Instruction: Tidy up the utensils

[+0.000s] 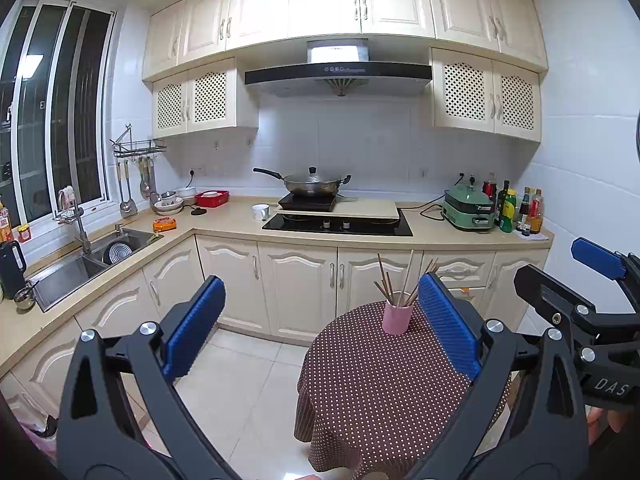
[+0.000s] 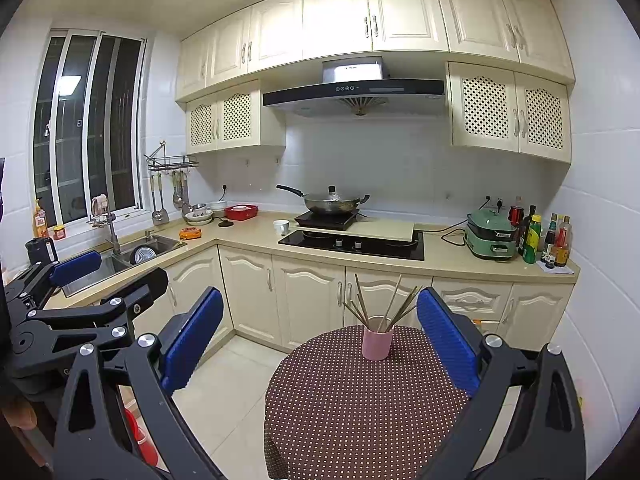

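Observation:
A pink cup (image 1: 397,316) (image 2: 377,343) stands upright at the far side of a small round table (image 1: 380,392) (image 2: 360,400) covered in a brown dotted cloth. Several wooden chopsticks (image 1: 385,278) (image 2: 362,304) fan out of the cup. My left gripper (image 1: 321,282) (image 2: 116,272) hovers open, short of the table and well back from the cup, nothing between its blue pads (image 1: 196,328). To its right, my right gripper (image 2: 320,294) (image 1: 560,268) is open too, at about the same height and empty.
An L-shaped kitchen counter (image 1: 224,224) runs behind the table, with a sink (image 1: 80,268) on the left. A wok (image 1: 314,186), a hob, a green cooker (image 1: 468,208) and bottles sit on it. A red bin (image 2: 140,440) is on the tiled floor at the left.

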The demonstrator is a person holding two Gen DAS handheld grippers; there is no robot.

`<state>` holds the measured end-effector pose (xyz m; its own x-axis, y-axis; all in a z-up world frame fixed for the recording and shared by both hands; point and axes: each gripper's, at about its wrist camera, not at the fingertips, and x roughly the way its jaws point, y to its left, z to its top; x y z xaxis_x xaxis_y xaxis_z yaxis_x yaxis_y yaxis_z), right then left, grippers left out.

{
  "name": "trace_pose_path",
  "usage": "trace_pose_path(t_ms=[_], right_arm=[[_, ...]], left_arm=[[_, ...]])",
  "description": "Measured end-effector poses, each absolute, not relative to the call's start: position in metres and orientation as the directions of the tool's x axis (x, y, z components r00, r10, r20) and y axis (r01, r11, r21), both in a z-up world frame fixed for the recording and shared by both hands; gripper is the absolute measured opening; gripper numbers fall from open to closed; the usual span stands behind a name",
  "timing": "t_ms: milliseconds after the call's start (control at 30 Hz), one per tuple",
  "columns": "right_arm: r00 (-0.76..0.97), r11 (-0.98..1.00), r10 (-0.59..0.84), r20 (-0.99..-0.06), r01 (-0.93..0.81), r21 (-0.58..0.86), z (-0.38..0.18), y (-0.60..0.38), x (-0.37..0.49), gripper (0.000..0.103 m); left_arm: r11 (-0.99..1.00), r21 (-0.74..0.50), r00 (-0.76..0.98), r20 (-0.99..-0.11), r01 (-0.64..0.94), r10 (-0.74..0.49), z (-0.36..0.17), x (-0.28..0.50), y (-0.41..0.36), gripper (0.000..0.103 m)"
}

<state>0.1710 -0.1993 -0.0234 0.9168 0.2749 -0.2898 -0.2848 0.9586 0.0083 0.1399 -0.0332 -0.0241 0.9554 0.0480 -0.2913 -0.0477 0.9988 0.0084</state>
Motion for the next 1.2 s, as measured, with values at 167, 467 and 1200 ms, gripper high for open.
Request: trace_pose_path(t_ms=[167,467,1200], right_arm=[[0.916,0.958,0.276,-0.290,-0.286,0.009,-0.0232,-0.1996,0.1712,0.094],[0.917,0.959,0.275,-0.289,-0.284,0.009,-0.0232,-0.2001,0.1703,0.094],[0.915,0.958,0.278,-0.292,-0.285,0.017,-0.0223,-0.2025,0.1707,0.095]], left_arm=[[0.999,0.011,0.956,-0.290,-0.047,0.048,-0.0239,0.1399,-0.0343,0.095],[0.999,0.015,0.956,-0.289,-0.048,0.050,-0.0230,0.1396,-0.0352,0.095],[0.999,0.022,0.956,-0.288,-0.050,0.054,-0.0220,0.1407,-0.0332,0.096]])
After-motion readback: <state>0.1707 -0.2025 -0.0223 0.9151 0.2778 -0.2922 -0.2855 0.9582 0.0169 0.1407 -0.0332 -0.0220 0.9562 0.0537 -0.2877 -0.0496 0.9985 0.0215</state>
